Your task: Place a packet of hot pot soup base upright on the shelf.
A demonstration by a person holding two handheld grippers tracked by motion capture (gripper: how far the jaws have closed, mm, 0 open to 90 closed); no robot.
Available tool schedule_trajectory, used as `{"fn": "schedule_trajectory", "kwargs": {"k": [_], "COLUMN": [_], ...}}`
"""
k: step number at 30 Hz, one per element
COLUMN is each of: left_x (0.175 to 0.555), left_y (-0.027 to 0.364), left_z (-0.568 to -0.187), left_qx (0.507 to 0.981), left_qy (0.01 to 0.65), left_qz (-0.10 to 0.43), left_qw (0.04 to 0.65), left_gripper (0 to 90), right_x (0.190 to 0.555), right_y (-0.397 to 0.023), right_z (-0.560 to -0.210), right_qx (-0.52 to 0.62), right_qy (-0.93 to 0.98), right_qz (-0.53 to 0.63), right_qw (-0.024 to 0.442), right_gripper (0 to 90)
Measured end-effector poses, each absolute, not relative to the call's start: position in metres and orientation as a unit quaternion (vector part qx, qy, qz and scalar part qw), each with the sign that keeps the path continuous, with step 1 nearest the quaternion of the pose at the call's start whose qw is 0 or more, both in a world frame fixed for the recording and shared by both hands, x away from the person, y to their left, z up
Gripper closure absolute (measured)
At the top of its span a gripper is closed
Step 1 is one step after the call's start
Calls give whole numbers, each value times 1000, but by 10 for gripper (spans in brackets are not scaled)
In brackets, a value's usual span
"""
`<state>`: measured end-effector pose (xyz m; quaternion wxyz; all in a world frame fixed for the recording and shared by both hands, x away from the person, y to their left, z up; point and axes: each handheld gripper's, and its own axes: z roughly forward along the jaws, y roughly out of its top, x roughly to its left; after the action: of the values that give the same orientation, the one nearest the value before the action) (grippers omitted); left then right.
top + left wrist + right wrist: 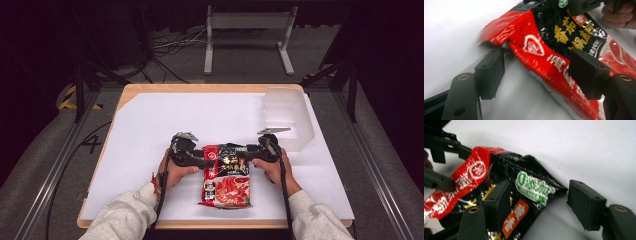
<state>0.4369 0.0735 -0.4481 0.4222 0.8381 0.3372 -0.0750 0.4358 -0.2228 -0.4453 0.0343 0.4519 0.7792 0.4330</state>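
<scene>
A red and black food packet point(227, 175) lies flat on the white sheet point(150, 130), its top end away from the person. My left gripper point(207, 161) is at the packet's upper left corner and my right gripper point(250, 152) at its upper right corner. In the left gripper view the jaws point(537, 72) stand apart with the packet's point(544, 50) red edge running between them, and the pads do not press on it. In the right gripper view the jaws point(541, 200) are also apart around the packet's point(511, 185) black corner, with one pad point(586, 202) clear of it over the bare sheet.
A clear plastic container point(287, 117) stands at the back right of the sheet, just beyond the right gripper. The wooden table point(200, 88) shows round the sheet. A metal stand point(247, 35) and cables lie on the floor behind.
</scene>
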Motion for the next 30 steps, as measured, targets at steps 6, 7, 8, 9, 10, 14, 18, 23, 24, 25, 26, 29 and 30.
{"fn": "schedule_trajectory", "kwargs": {"k": [6,7,8,9,10,14,18,23,24,25,26,29,30], "left_x": [438,438,437,436,435,431,423,413,411,408,405,400,398], "left_y": [73,74,76,78,79,84,88,94,95,96,96,98,99], "left_z": [-448,-447,-446,-444,-441,-433,-416,-397,-394,-389,-386,-377,-374], "left_qx": [835,834,832,830,827,819,808,798,793,791,789,787,788], "left_qy": [340,340,339,337,338,331,321,304,306,303,299,289,285], "left_qz": [-68,-64,-58,-53,-41,-29,1,34,34,41,47,62,65], "left_qw": [427,430,436,442,447,468,495,520,526,530,534,541,542], "left_gripper": [403,432,478,514,560,672,727,777,785,791,794,800,801], "right_x": [436,435,435,433,431,425,414,400,397,394,389,378,374], "right_y": [-219,-221,-222,-224,-225,-226,-228,-227,-227,-226,-226,-223,-223], "right_z": [-444,-444,-442,-440,-437,-428,-408,-384,-381,-377,-373,-362,-360], "right_qx": [449,449,447,445,440,420,392,358,355,349,341,324,321], "right_qy": [780,777,774,770,768,769,762,760,758,757,756,753,751], "right_qz": [434,439,447,455,463,478,510,532,535,541,545,553,556], "right_qw": [40,37,38,38,41,58,77,109,112,117,126,147,155], "right_gripper": [497,523,547,574,601,683,791,810,813,816,818,823,823]}}
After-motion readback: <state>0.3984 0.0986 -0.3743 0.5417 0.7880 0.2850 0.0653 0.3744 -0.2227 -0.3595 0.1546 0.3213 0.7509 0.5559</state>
